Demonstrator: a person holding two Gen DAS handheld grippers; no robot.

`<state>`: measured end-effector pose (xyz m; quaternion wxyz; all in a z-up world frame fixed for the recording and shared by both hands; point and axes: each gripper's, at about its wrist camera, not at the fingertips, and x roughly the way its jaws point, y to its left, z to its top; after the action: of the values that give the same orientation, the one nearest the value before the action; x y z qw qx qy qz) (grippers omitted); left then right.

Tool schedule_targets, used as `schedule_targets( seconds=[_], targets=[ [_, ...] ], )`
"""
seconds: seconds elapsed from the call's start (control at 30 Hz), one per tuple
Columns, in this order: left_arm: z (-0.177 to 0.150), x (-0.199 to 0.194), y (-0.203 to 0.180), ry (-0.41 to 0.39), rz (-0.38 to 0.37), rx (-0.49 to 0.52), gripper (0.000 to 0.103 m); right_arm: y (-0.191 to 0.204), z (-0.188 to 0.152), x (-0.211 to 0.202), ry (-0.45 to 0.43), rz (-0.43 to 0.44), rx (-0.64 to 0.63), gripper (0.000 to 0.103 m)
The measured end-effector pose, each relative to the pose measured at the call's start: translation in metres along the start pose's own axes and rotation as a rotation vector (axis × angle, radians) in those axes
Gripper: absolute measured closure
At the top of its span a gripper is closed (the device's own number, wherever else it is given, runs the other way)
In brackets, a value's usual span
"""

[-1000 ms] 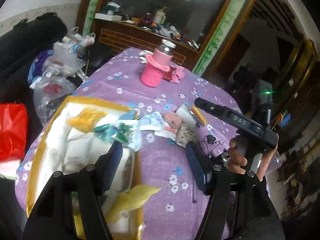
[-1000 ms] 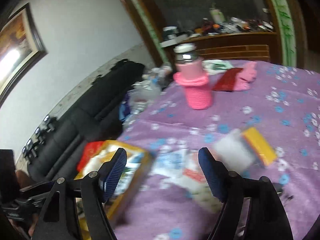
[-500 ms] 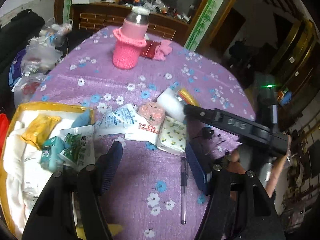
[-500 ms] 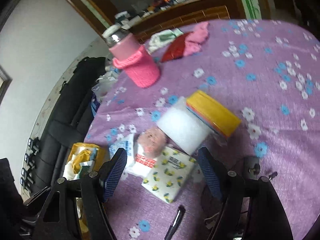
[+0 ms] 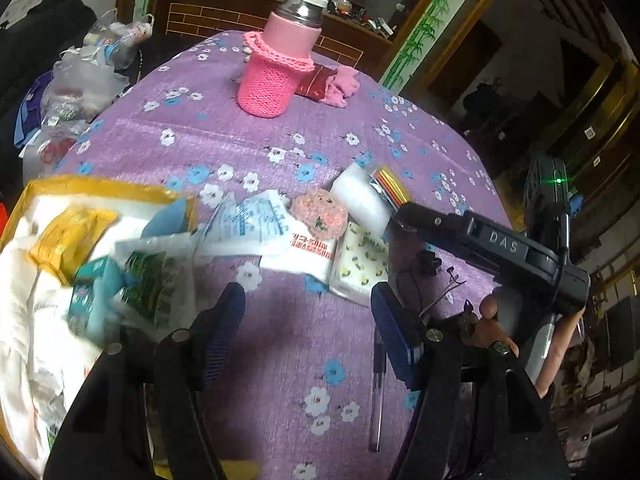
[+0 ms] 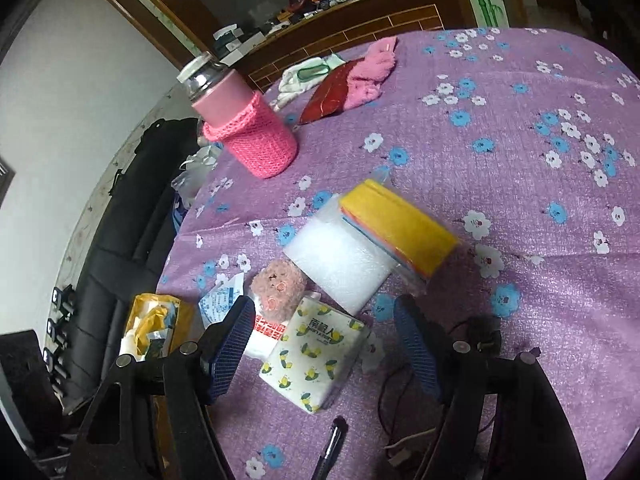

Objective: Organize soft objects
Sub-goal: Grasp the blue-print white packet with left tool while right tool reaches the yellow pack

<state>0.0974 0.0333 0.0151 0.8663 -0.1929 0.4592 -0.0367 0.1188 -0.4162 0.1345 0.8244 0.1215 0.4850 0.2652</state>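
Observation:
On the purple floral tablecloth lies a cluster of soft items: a lemon-print tissue pack [image 6: 316, 356] [image 5: 362, 264], a pink fuzzy plush [image 6: 278, 290] [image 5: 319, 214], a white foam block [image 6: 342, 258] [image 5: 362, 200], a yellow cloth stack [image 6: 398, 228], and white and blue tissue packs [image 5: 256, 226]. My right gripper [image 6: 322, 354] is open, low over the lemon-print pack. My left gripper [image 5: 306, 328] is open and empty, above bare cloth in front of the cluster. A yellow-rimmed box [image 5: 60, 188] at the left holds several soft packets.
A flask in a pink knitted sleeve [image 5: 276, 76] [image 6: 248, 132] stands at the far side, with a red pouch and pink cloth [image 6: 360, 78] beside it. A pen [image 5: 376, 400] [image 6: 330, 446] and a black cable [image 6: 400, 384] lie near the front. Plastic bags [image 5: 80, 80] hang off the left edge.
Both grippers have moved closer to the cluster of soft items. The right gripper has swung down from looking at the room to hover over the lemon-print pack. Both stay open.

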Motion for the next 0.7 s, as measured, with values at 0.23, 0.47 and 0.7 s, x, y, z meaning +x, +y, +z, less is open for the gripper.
schedule_targets(
  seconds=[0.23,0.47,0.7],
  targets=[
    [0.031,0.043,-0.009,0.085,0.120,0.071,0.039,-0.007,0.005,-0.019,-0.030,0.112,0.045,0.031],
    [0.060,0.111,-0.005,0.188,0.286,0.164,0.040,-0.029,0.008,-0.026,-0.060,0.070,0.087,0.029],
    [0.062,0.104,0.005,0.185,0.264,0.077,0.085,-0.025,0.011,-0.030,-0.067,0.074,0.083,0.029]
  ],
)
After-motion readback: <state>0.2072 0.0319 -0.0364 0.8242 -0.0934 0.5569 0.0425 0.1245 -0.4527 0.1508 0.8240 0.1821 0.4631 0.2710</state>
